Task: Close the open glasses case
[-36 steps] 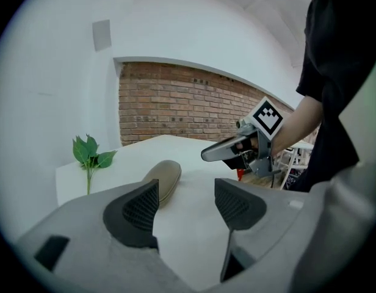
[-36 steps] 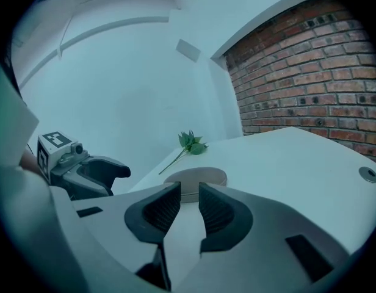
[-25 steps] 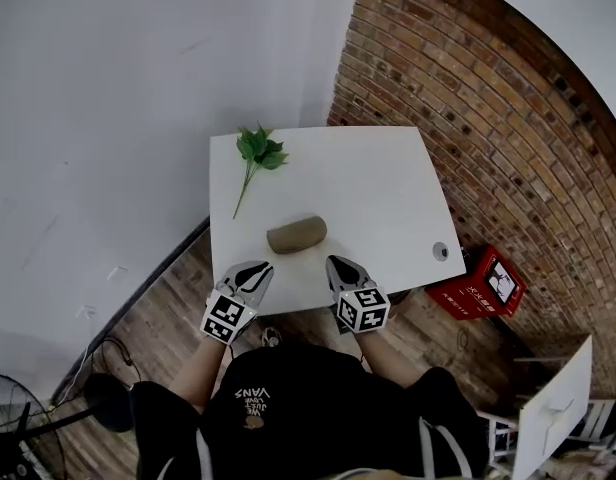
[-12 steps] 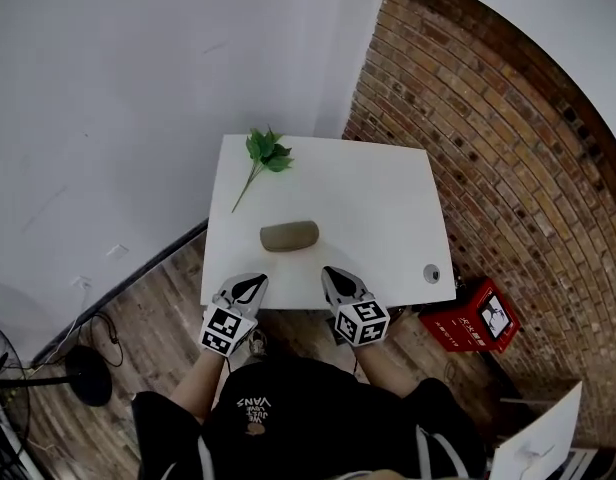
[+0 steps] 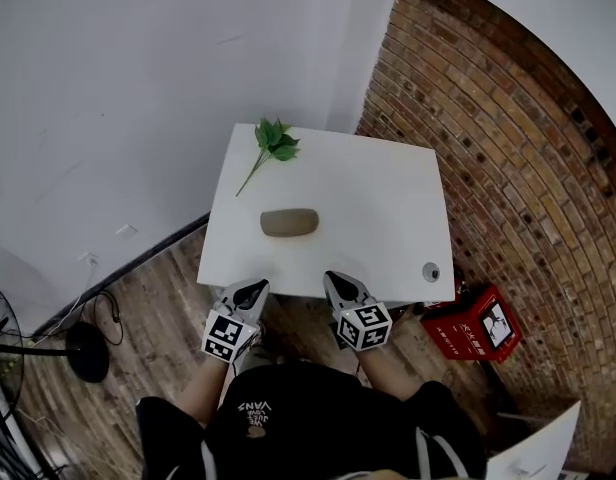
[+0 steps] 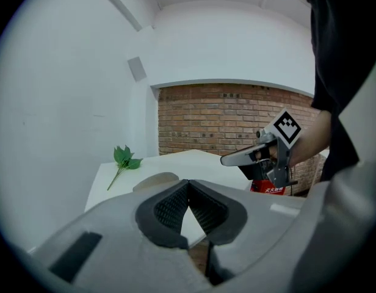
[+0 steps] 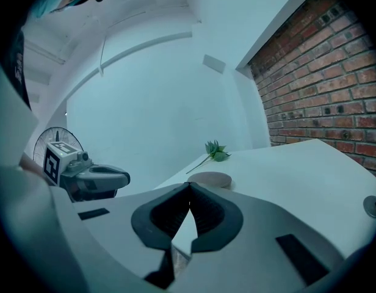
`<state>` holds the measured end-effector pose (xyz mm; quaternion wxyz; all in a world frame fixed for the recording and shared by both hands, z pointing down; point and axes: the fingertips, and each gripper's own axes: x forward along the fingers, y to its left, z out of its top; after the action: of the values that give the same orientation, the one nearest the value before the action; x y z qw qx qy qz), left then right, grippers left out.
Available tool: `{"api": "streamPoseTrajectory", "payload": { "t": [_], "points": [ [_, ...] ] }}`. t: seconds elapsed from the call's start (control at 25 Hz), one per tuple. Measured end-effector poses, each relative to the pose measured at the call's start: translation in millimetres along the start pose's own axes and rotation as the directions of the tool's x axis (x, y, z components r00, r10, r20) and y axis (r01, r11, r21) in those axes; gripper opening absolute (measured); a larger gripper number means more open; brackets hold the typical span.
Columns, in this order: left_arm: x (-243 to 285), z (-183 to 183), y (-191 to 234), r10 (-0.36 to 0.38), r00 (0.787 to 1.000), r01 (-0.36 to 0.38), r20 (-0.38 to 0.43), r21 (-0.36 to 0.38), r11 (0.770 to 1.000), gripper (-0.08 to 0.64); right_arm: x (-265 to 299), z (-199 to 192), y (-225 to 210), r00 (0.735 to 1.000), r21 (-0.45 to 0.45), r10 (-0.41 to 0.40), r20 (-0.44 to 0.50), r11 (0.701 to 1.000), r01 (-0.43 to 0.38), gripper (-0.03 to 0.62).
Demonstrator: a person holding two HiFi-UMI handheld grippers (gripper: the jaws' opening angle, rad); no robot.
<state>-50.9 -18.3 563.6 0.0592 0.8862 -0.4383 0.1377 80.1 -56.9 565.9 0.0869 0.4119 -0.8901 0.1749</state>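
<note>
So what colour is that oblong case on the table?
Plain olive-brown; the glasses case shows best in the head view.

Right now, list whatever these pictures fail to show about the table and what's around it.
Glasses case: seam too small in head view; near side hidden behind the left gripper in its own view.
Round thing on the table: too small to identify.
Red box on the floor: print too small to read.

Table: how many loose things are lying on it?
2. A brown glasses case lies near the middle of the table; a green leafy sprig lies by its far left corner. Nothing looks hidden.
</note>
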Motion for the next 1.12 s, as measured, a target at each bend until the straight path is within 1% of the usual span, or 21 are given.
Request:
{"api": "streamPoseTrajectory", "payload": {
  "t": [0.32, 0.52, 0.8, 1.12],
  "points": [
    [-13, -9, -19, 0.042, 0.999, -0.042, -0.002, -0.015, 0.999, 0.011, -16, -15, 5, 0.999, -0.016, 0.034, -0.025, 0.999, -0.034, -0.002],
    [-18, -6, -28, 0.059, 0.998, -0.059, 0.004, -0.019, 0.998, 0.011, -22, -17, 8, 0.998, -0.032, 0.05, -0.034, 0.998, -0.051, -0.002],
    [-21, -8, -34, 0.06, 0.998, -0.06, 0.006, -0.009, 0.998, 0.011, -25, -18, 12, 0.997, -0.049, 0.06, -0.041, 0.997, -0.062, -0.002],
    [-22, -8, -32, 0.061, 0.998, -0.061, 0.006, -0.003, 0.998, 0.011, -24, -19, 13, 0.998, -0.059, 0.048, -0.05, 0.997, -0.051, -0.002]
  ]
}}
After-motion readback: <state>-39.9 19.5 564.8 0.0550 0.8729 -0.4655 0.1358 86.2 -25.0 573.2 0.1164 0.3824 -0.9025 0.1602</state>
